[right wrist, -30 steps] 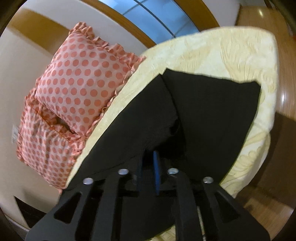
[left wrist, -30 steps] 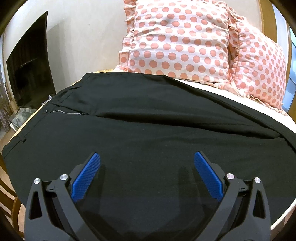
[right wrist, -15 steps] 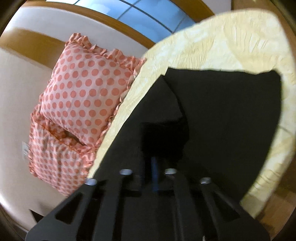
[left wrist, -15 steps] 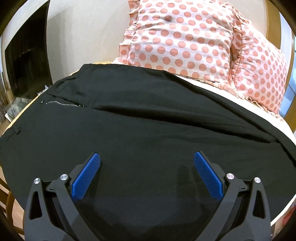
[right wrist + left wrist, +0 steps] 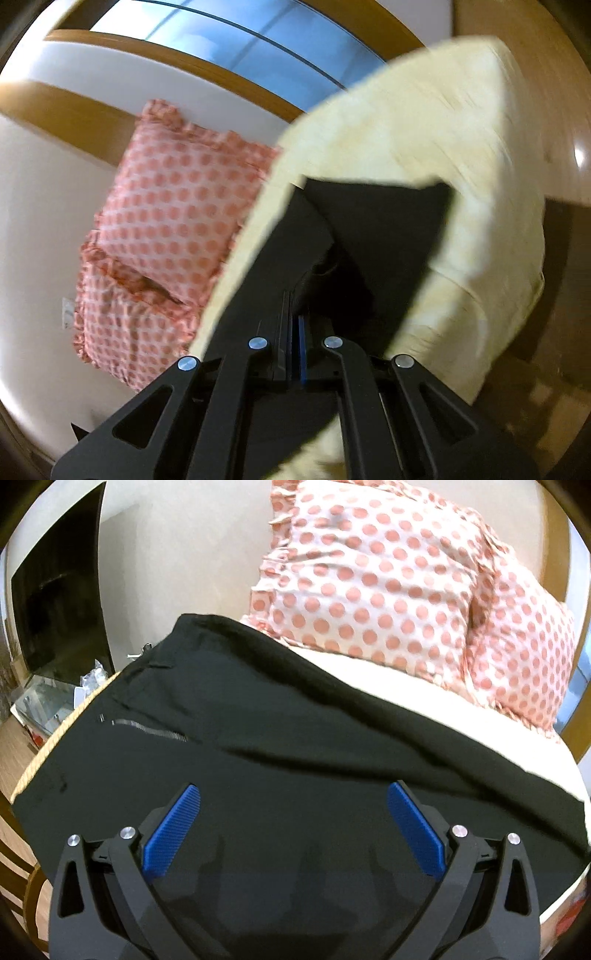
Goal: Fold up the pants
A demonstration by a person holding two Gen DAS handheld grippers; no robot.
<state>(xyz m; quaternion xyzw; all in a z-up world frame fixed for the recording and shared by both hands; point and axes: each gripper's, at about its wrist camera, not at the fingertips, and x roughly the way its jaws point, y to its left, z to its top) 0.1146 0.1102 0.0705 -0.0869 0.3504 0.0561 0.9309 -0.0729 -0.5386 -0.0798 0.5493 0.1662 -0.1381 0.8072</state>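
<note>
the black fabric pants (image 5: 295,760) lie spread across the bed with a pale yellow quilted cover (image 5: 461,155), waist end toward the left side of the left wrist view, where the short silver zipper (image 5: 149,730) shows near the waistband. a long crease runs across the cloth from the zipper toward the right edge

left tongs (image 5: 293,829): released, blue ribbed pads (image 5: 171,836) wide apart, hanging just above the dark cloth with nothing between them; contact with the cloth cannot be told

right tongs (image 5: 293,343): clenched on a fold of the pants, pads pressed together with black fabric between them. from the right wrist view the leg portion (image 5: 384,236) is doubled over itself and lies on the cover; this frame is motion-blurred

two white pillows with salmon polka dots and ruffled edges (image 5: 388,576) stand against the wall at the head of the bed, near the far edge of the pants but apart from it. a dark flat television screen (image 5: 55,598) stands at far left, beyond the bed
</note>
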